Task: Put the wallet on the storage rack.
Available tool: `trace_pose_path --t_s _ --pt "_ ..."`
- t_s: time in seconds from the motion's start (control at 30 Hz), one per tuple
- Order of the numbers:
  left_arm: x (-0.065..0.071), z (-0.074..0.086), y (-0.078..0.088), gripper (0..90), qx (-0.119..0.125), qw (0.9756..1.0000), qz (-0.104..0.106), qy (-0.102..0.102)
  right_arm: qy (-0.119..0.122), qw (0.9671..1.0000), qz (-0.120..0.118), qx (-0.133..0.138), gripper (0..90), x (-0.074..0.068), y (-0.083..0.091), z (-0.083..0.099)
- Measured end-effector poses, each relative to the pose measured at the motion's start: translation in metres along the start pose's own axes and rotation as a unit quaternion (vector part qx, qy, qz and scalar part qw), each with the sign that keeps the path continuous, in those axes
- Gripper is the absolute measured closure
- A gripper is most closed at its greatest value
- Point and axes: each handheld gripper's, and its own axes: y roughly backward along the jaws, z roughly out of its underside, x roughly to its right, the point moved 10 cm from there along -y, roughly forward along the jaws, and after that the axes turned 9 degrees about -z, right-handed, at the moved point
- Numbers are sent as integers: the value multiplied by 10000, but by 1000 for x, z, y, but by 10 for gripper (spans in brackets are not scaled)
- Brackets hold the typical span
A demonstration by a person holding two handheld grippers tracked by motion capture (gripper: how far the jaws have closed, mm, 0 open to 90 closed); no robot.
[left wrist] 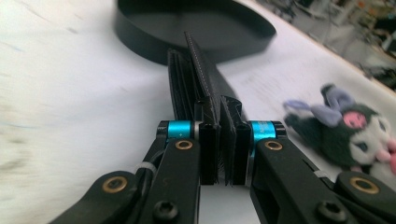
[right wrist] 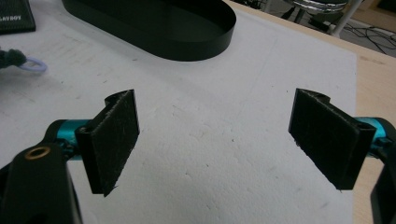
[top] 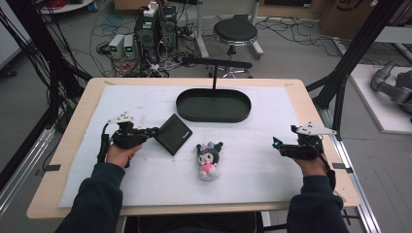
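Left gripper [top: 154, 131]: jaws closed tight on the near corner of the black wallet [top: 173, 134]; in the left gripper view the pads pinch its folded edge [left wrist: 223, 135] between them.
Wallet: one, black, stitched along an edge; held tilted at the left half of the white mat [top: 145, 189], its far corner pointing towards the tray. Whether any part of it touches the mat I cannot tell.
Tray [top: 187, 110]: one black oval container with a low wall, at the far middle of the mat; nothing lies in the part of its floor that shows. A thin black post rises from its far side and carries a crossbar [top: 217, 62].
Plush toy [top: 209, 160]: one, dark with a purple cap, white face and pink body, lying on the mat between the two grippers, just right of the wallet and apart from it.
Right gripper [top: 276, 143]: jaws spread wide, nothing between the pads [right wrist: 114, 140]; it sits over bare mat at the right, well apart from the toy.
Worktop [top: 73, 126]: pale wood, its rim showing round the mat.
Count: two grippers, one wallet, one tray, one toy.
Hard to make out: the left gripper view is blurred at the tray and the toy; the right gripper view cuts off the wallet [right wrist: 16, 16] at its top left corner, its lettering too small to read, and shows just a purple loop [right wrist: 33, 65] of the toy.
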Motion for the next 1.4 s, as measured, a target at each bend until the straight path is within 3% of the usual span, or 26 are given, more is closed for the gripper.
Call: trace_pose_path --t_s 0.03,0.07,0.1,0.17,0.23,0.33,0.53,0.57,0.63,0.7,0.73,0.77,0.8,0.83,1.2,1.4 --pt "-10 -7 9 860 205 9995 -260 -8 5 10000 7 2 165 0 0 0" --pt "-10 -7 9 860 205 9995 -260 -8 -5 10000 4 16 165 0 0 0" --pt "-18 -14 20 861 438 9979 -485 -9 -9 10000 10 16 165 1 1 0" --pt "-26 -19 31 862 578 9959 -698 -71 -12 10000 17 26 165 1 0 -1" --pt "-32 -24 40 863 671 9940 -853 -123 -3 10000 -2 10 164 0 0 0" --pt "-36 -32 53 863 850 9922 -893 -188 12 10000 -11 -11 165 0 -2 0" --pt "-33 -36 61 863 947 9922 -754 -291 23 10000 6 -22 165 1 -2 0" --pt "-28 -35 59 863 835 9929 -693 -486 12 10000 1 -26 165 0 -2 0" --pt "-23 -34 57 863 773 9933 -630 -590 10 10000 6 -26 165 0 -1 0" --pt "-13 -33 52 863 653 9932 -485 -828 0 10000 4 -28 164 0 -1 0" --pt "-2 -32 48 863 511 9927 -309 -1048 -1 10000 8 -27 165 0 -1 0" --pt "-2 -32 48 863 511 9927 -309 -1048 0 10000 8 -25 165 1 0 0" --pt "8 -30 44 863 400 9914 -218 -1229 -3 10000 7 -22 165 1 0 0" --pt "12 -29 41 863 354 9909 -179 -1285 -6 10000 7 -14 165 1 0 0" --pt "32 -16 18 858 43 9898 -111 -1421 2 10000 12 -25 165 1 0 1" --pt "34 -17 16 834 74 9922 -82 -1246 14 10000 9 -28 165 0 0 1"
